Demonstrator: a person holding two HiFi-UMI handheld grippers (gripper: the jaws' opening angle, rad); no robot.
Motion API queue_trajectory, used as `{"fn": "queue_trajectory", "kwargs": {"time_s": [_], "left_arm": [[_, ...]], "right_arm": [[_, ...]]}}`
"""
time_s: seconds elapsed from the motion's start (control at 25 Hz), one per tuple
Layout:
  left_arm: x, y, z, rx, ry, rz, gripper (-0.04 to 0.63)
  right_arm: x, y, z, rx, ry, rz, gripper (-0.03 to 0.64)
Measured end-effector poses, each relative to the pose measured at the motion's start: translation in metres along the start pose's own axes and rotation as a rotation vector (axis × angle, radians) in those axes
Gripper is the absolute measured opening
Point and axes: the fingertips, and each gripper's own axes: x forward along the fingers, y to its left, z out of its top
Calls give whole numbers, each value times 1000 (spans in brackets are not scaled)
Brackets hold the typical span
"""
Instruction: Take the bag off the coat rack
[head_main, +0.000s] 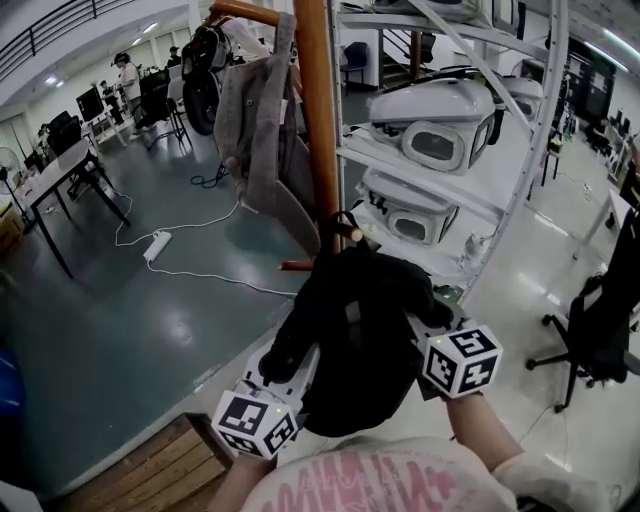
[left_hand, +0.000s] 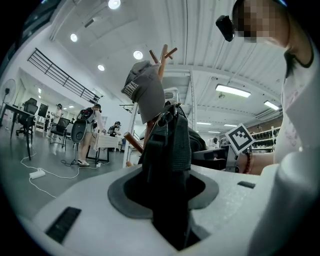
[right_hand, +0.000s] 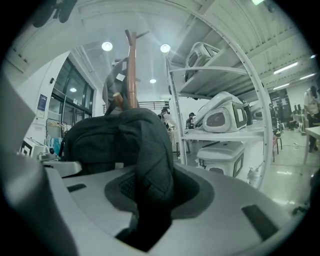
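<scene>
Pinching the black bag (head_main: 362, 325) from both sides: left claw (left_hand: 168, 207), right claw (right_hand: 146, 202).

Head view steeply down, gripper views close, near level, sharing bag (head_main: 355, 330)

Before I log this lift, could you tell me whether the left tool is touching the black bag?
Touching. The left gripper view shows the left tool closed on a fold of the black bag.
</scene>
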Motion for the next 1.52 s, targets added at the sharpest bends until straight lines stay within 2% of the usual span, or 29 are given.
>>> {"fn": "queue_trajectory", "kwargs": {"time_s": [0.92,1.36,1.52], "left_arm": [[-11,-33,3,0,-11,31,137],[-16,-49,5,-16,-21,150,137],[-19,-58,1,-44,-14,167,137]], "right_arm": [[-32,-2,-2,7,10,33,138],[-36,-4,1,-6,47,138,138],[-40,-5,0,-17,63,164,138]]}}
